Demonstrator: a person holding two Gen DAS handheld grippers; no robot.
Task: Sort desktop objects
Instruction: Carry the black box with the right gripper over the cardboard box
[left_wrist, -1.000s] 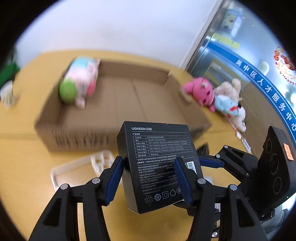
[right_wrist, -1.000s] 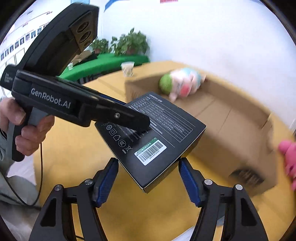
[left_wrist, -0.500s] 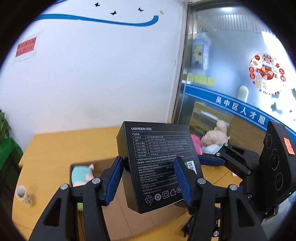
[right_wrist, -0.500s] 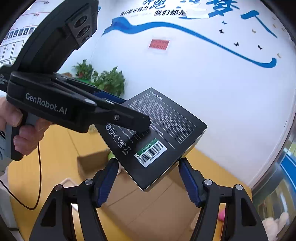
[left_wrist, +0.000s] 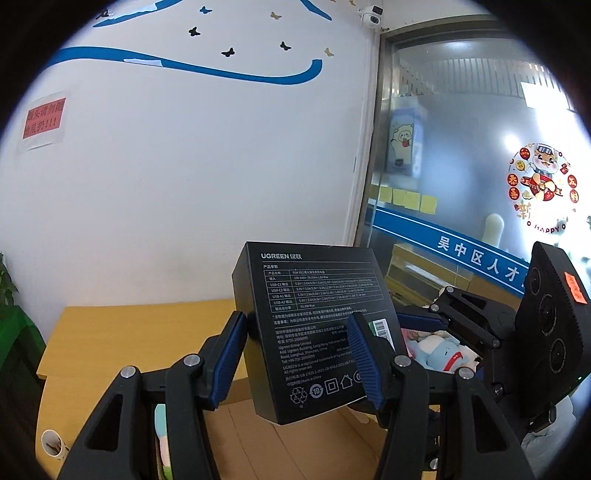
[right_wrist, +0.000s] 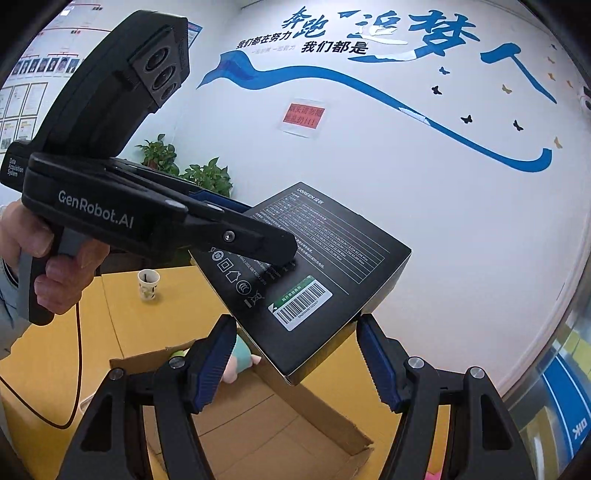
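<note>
White wall (right_wrist: 424, 206) w/ a blue wave stripe (left_wrist: 207, 70), butterfly decals (left_wrist: 228, 51) and blue Chinese lettering (right_wrist: 373, 29) at 12 o'clock. Red notice (left_wrist: 43, 120) at 9 o'clock in left view. Yellow-wood table (left_wrist: 122, 332) against the wall. Frosted glass partition (left_wrist: 461, 155) at 3 o'clock, w/ sticky notes (left_wrist: 408, 198), blue band (left_wrist: 476, 254), round sticker (left_wrist: 541, 181). Potted plants (right_wrist: 184, 166) in the corner; framed photos (right_wrist: 33, 74) at 10 o'clock. Security cam (left_wrist: 371, 17) up top. Light even, bright.

box interior (right_wrist: 258, 413): mostly open | obstacle: plush toy (right_wrist: 242, 356) at far end
</note>
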